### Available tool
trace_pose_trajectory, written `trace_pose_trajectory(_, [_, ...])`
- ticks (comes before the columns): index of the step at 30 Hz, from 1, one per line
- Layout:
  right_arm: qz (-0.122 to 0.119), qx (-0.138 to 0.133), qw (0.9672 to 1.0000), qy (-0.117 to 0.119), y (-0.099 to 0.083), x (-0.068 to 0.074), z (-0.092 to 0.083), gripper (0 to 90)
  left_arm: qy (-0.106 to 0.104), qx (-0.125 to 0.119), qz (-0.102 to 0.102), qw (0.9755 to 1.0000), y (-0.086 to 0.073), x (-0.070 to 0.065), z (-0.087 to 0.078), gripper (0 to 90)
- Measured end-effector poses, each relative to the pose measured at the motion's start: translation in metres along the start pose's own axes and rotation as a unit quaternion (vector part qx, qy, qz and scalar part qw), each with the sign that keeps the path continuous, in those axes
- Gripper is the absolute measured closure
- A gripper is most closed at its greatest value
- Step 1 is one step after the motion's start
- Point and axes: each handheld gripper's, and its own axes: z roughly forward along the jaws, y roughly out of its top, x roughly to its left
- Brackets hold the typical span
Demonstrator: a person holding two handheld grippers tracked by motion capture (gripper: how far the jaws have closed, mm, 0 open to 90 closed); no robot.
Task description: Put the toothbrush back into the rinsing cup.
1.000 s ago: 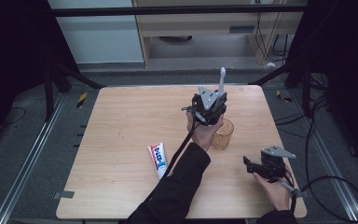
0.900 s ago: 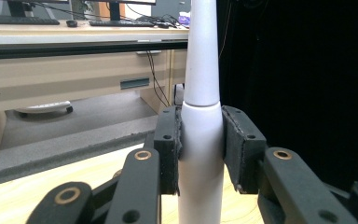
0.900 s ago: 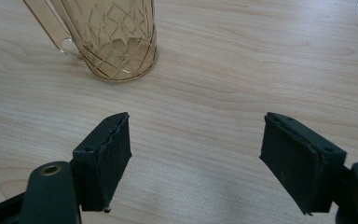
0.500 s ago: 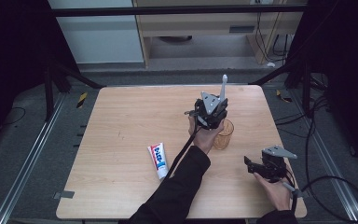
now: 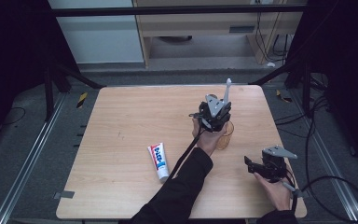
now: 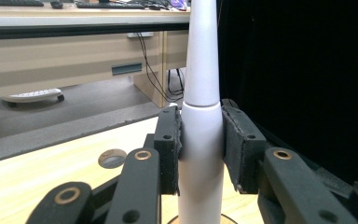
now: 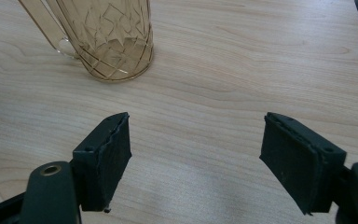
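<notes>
Already picked up, the white electric toothbrush (image 6: 201, 135) stands upright, clamped at its body between the left gripper (image 5: 216, 113)'s jaws, directly above the amber glass cup (image 7: 109, 39) on the table (image 5: 121, 116)'s right side. Still left, judging by this pose: lowering the brush into the cup and letting go. Right gripper (image 7: 196, 156) sits near and right of the cup, jaws wide apart, holding nothing; toothpaste tube (image 5: 159, 161) lies untouched to the left.
</notes>
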Motion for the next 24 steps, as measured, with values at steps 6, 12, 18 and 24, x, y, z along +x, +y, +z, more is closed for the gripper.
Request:
trace_pose_trajectory(6, [-0.003, -0.001, 1.0000, -0.002, 0.000, -0.001, 0.000, 23.9, -0.007, 0.007, 0.004, 0.9999, -0.007, -0.004, 0.006, 67.9])
trace_pose_trajectory(12, [-0.001, 0.000, 1.0000, -0.003, -0.001, -0.001, 0.000, 23.9, -0.012, 0.006, 0.004, 0.9999, -0.014, -0.008, 0.009, 67.9])
trace_pose_trajectory(18, [0.001, 0.000, 1.0000, -0.003, -0.001, -0.001, 0.000, 23.9, -0.018, 0.012, 0.009, 0.9997, -0.021, -0.013, 0.012, 67.9])
trace_pose_trajectory(24, [-0.001, 0.000, 1.0000, -0.004, -0.001, -0.001, 0.000, 23.9, -0.020, 0.017, 0.013, 0.9996, -0.028, -0.016, 0.014, 67.8])
